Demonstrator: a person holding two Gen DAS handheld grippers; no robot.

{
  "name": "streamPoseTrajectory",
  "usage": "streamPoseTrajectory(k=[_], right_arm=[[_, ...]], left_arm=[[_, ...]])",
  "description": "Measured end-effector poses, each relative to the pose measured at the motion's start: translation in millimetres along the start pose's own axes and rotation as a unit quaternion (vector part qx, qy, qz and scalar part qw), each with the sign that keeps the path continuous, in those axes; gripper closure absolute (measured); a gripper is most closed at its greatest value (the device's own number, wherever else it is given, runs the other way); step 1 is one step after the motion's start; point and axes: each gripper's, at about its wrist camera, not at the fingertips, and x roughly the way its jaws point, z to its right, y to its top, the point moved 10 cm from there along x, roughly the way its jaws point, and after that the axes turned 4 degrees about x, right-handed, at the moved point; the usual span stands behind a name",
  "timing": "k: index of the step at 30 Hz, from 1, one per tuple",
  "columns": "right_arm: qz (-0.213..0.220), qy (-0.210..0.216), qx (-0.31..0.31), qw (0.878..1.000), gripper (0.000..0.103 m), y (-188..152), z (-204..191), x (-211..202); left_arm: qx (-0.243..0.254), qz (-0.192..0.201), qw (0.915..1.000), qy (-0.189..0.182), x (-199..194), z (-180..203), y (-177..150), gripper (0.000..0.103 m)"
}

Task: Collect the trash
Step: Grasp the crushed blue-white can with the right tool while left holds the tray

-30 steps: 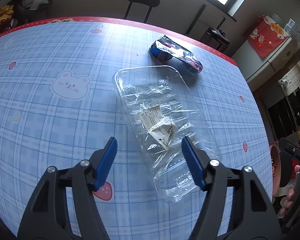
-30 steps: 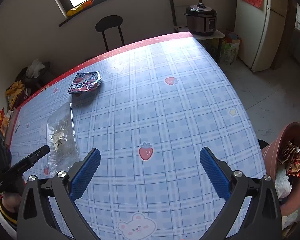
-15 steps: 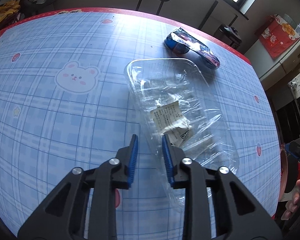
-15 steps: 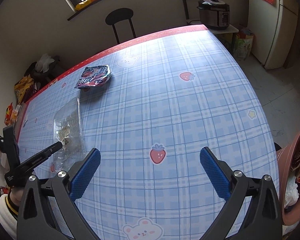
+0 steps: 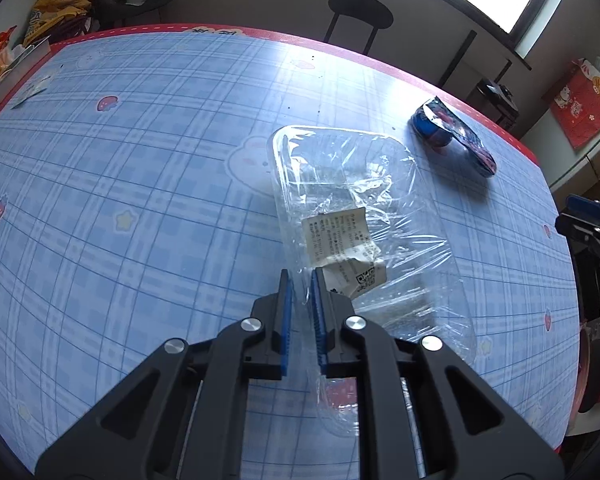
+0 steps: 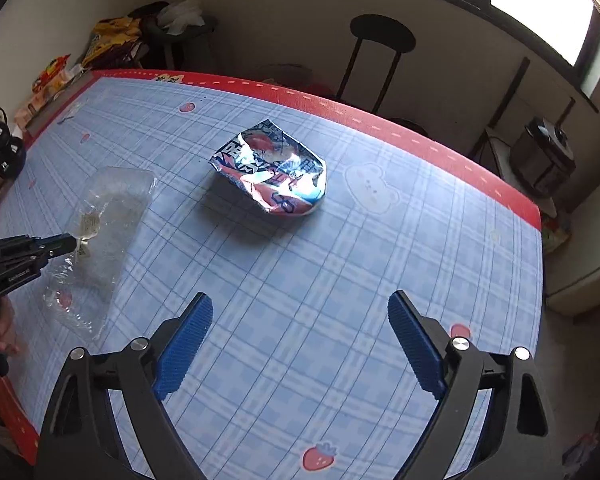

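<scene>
A clear plastic tray [image 5: 352, 184] with crumpled film and a white label lies on the blue checked table [image 5: 140, 200]. My left gripper [image 5: 300, 276] is shut on the tray's near left rim. The right wrist view shows the same grip from the side, with the left gripper [image 6: 70, 242] at the tray [image 6: 112, 208]. A crumpled red, white and blue snack wrapper [image 6: 272, 172] lies further back on the table, also seen as the wrapper [image 5: 456, 140] in the left view. My right gripper [image 6: 300, 308] hovers short of the wrapper, its jaws closing slightly with nothing between them.
A black stool [image 6: 380, 36] stands behind the table's red far edge. Snack bags [image 6: 112, 36] pile up at the back left, and a rice cooker [image 6: 544, 156] sits on a stand at the right. A hand [image 6: 0, 328] holds the left gripper.
The left jaws closed onto the tray's rim. The right gripper swung left across the table and rolled, so the wrapper is now ahead of it; its jaws narrowed a little.
</scene>
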Motion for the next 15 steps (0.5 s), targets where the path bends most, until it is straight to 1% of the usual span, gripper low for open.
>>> streamPoseTrajectory(k=[2,4,5,7,9,11,13,15], right_arm=[[0.0,-0.017,-0.026,1.0,0.023,20,-8,14],[0.0,-0.038,-0.062,0.997,0.024,35,-19,28],[-0.004,-0.044,-0.079,0.996,0.025,39,-26,35],[-0.02,-0.053,-0.101,0.993,0.03,43,-36,52],[-0.033,-0.057,-0.105,0.992,0.037,45,-42,65],[-0.034,-0.054,-0.09,0.994,0.039,50,-43,73],[-0.037,-0.073,-0.089,0.993,0.043,54,-40,81],[-0.043,-0.082,-0.088,0.992,0.051,55,-37,87]], left_arm=[[-0.01,0.002,0.9999,-0.005,0,-8,0,0.088],[-0.013,0.005,0.9999,-0.008,-1,-11,-1,0.088],[-0.013,0.007,0.9999,-0.009,0,-10,-2,0.088],[-0.013,0.011,0.9998,-0.011,0,-11,-3,0.087],[-0.018,0.014,0.9996,-0.018,0,-11,-3,0.087],[-0.013,0.011,0.9996,-0.022,-2,-12,-5,0.087],[-0.009,0.008,0.9996,-0.026,-1,-12,-4,0.087],[-0.005,0.007,0.9996,-0.026,-1,-11,-3,0.087]])
